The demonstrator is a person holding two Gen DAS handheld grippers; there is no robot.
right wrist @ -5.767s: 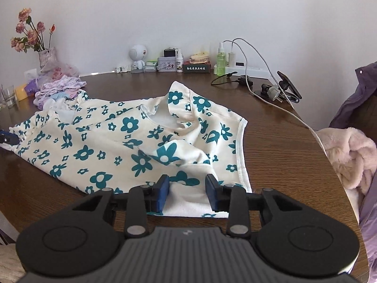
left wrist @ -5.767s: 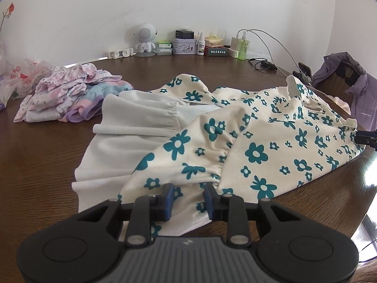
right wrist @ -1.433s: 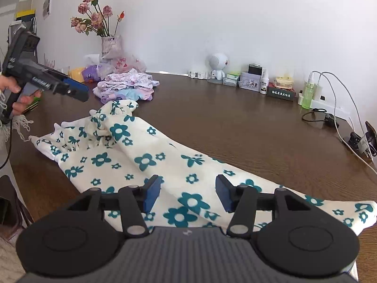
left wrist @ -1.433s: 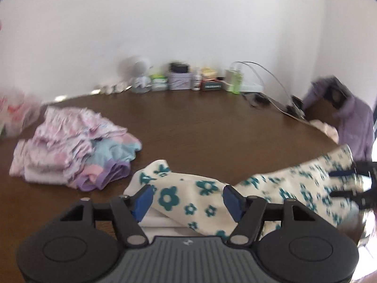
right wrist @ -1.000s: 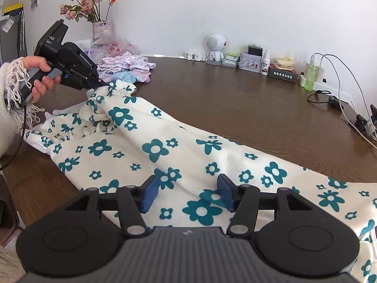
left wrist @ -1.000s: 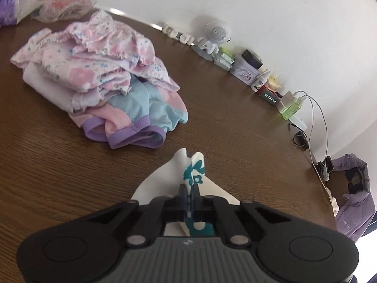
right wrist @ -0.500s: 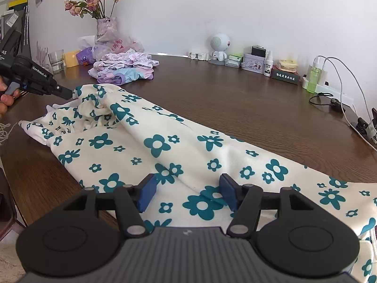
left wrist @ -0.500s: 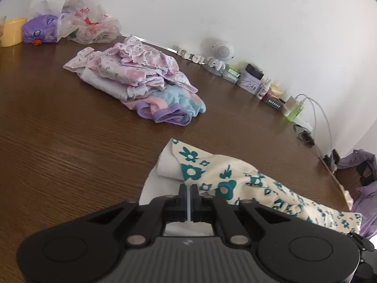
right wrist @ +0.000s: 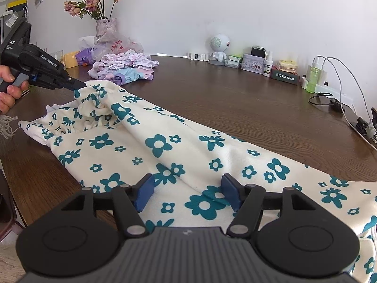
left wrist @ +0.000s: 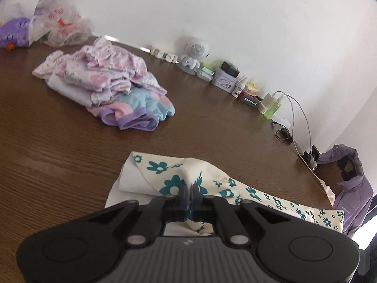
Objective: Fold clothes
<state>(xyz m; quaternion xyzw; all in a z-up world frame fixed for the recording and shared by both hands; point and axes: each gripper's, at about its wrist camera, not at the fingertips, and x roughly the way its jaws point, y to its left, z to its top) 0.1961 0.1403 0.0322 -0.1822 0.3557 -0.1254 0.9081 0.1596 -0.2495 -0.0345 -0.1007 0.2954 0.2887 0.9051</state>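
Left gripper [left wrist: 187,192] pinches a fold of the floral garment [right wrist: 179,151] between closed fingers. Right gripper [right wrist: 188,194] has just been opening, fingers wide, the garment under them, unpinched.

Dress [right wrist: 165,146] across table [right wrist: 235,99] front; clothes pile [left wrist: 106,85] behind-left; bottles [right wrist: 313,77] along back wall.

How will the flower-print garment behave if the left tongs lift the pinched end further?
Probably floppy: the flower-print garment drapes in soft ridges from where the left tongs bunch it. It likely trails rather than lifting whole, as most lies flat on the table. It seems light.
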